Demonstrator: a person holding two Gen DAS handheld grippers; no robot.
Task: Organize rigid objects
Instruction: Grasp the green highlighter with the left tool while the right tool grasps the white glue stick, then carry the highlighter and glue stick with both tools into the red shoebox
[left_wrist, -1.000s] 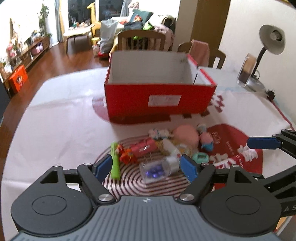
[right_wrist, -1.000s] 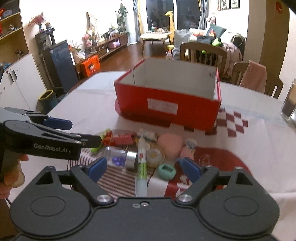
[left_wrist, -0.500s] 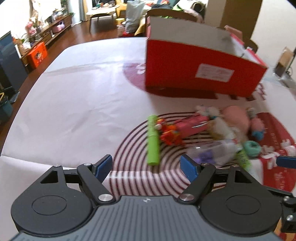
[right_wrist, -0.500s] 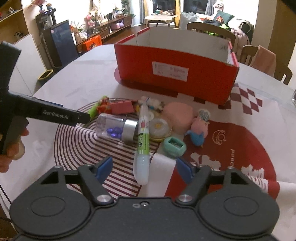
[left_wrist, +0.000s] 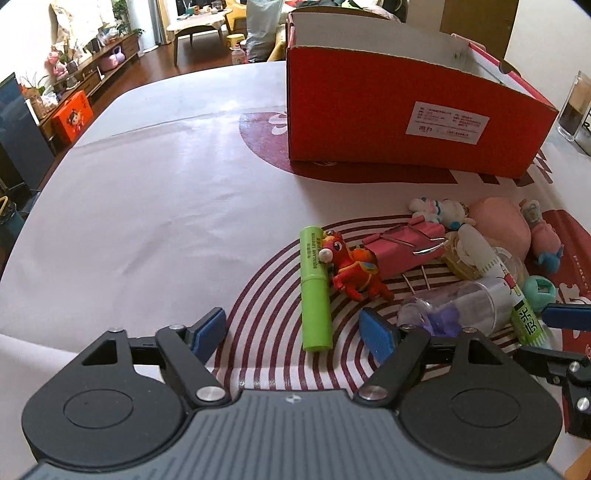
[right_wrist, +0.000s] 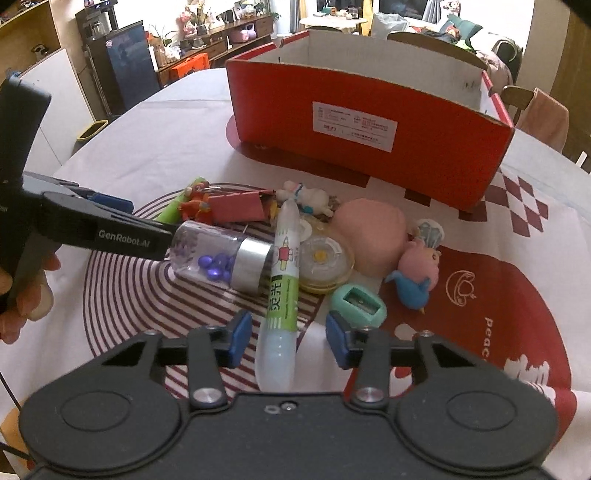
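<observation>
A pile of small objects lies on the tablecloth before an open red box (left_wrist: 406, 122); the box also shows in the right wrist view (right_wrist: 369, 125). My left gripper (left_wrist: 293, 334) is open, its fingers on either side of the near end of a green tube (left_wrist: 314, 291). Beside the tube lie a red toy horse (left_wrist: 351, 269), a pink case (left_wrist: 406, 247) and a clear jar with purple beads (left_wrist: 454, 310). My right gripper (right_wrist: 288, 334) is open around the near end of a white and green glue pen (right_wrist: 282, 288). The jar (right_wrist: 218, 258) lies left of the pen.
A pink round pouch (right_wrist: 369, 229), a yellow disc (right_wrist: 325, 258), a teal sharpener (right_wrist: 358, 302), a pig figure (right_wrist: 417, 269) and a white plush (right_wrist: 306, 195) lie around the pen. A glass (left_wrist: 574, 107) stands at the right edge. Chairs stand behind the box.
Both grippers have come lower and closer to the pile. The left one has swung left, from over the jar to the green tube. The right one has narrowed around the glue pen.
</observation>
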